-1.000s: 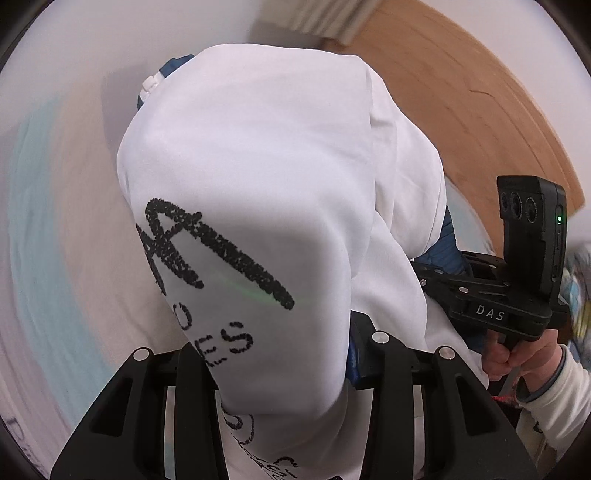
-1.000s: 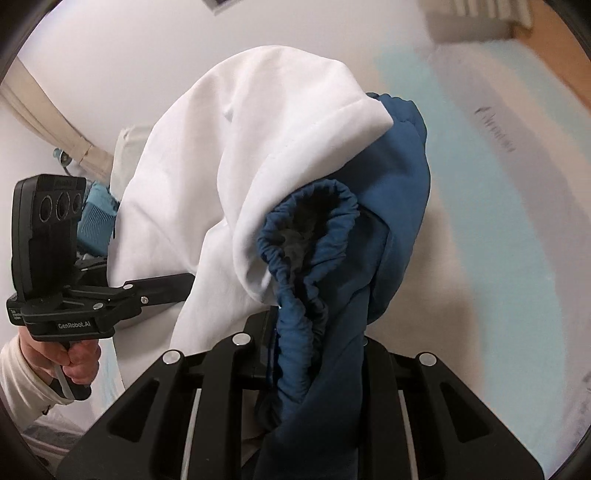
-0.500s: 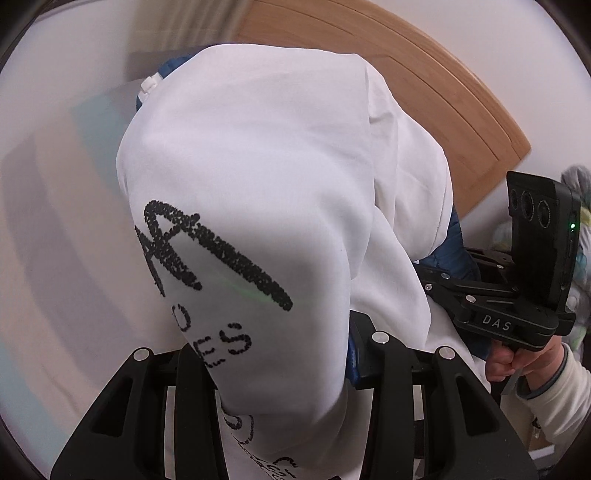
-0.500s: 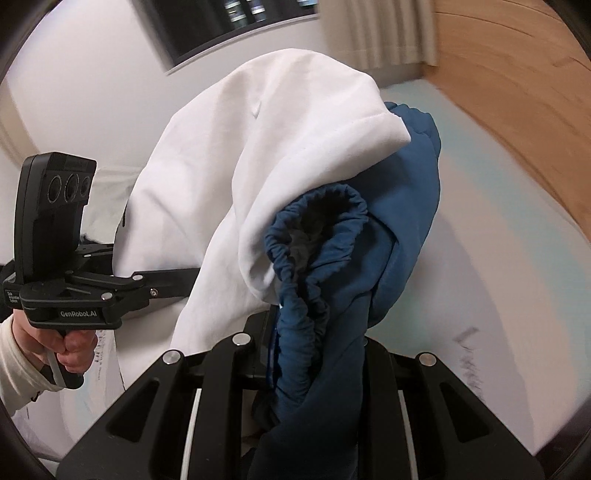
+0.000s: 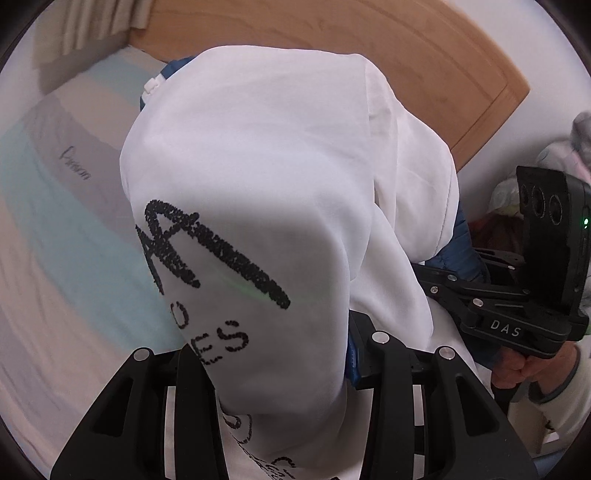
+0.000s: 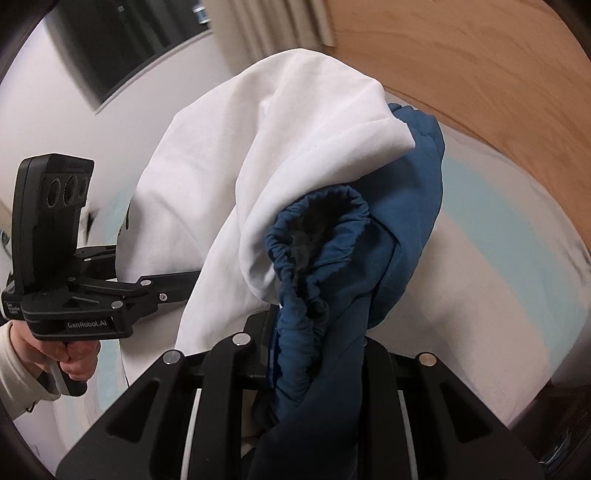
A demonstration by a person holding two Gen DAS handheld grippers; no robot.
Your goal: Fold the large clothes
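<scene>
A large white garment (image 5: 266,192) with black lettering and dark blue parts drapes over my left gripper (image 5: 280,373), which is shut on it and holds it in the air; its fingertips are hidden by the cloth. My right gripper (image 6: 314,354) is shut on the same garment's white cloth (image 6: 280,155) and its blue sleeve with an elastic cuff (image 6: 332,236). Each gripper shows in the other's view: the right one (image 5: 517,295) is close beside the left, and the left one (image 6: 110,288) reaches into the white cloth.
A bed (image 5: 55,240) with a pastel striped sheet lies below. A wooden headboard (image 5: 406,55) stands behind it. Curtains (image 6: 266,26) and a dark window (image 6: 122,40) are on the wall. A pile of clothes (image 5: 532,184) is at the far right.
Both grippers have swung round with the garment: the headboard and window have come into view. The hold on the garment has not changed.
</scene>
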